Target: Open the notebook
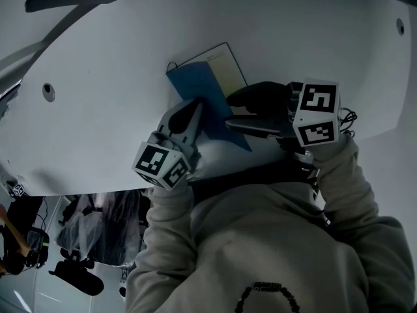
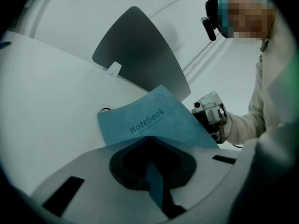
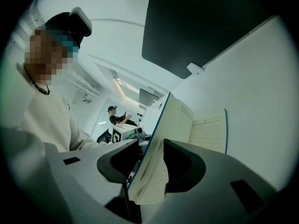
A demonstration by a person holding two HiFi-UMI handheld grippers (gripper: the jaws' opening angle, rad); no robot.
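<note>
**So: notebook part-open, both grippers clamped on it**

Notebook (image 1: 221, 70) lies on the white table (image 1: 98, 77), just ahead of the person's sleeves (image 1: 345, 175). Its blue front cover (image 2: 149, 120) is lifted off the cream pages and stands tilted, with "notebook" print facing the left gripper view.

Left gripper (image 1: 194, 109): jaws nearly together, pinching the cover's near edge. The thin blue sheet runs straight down the slot between the jaws (image 2: 156, 171).

Right gripper (image 1: 244, 113): jaws set wider, clamped on a thick sheaf of ruled pages (image 3: 154, 171) with a blue edge along its left side. Beyond the jaws, the rest of the pages (image 3: 210, 132) lie back towards the table.

The grippers sit close together, one on each side of the raised cover.
</note>
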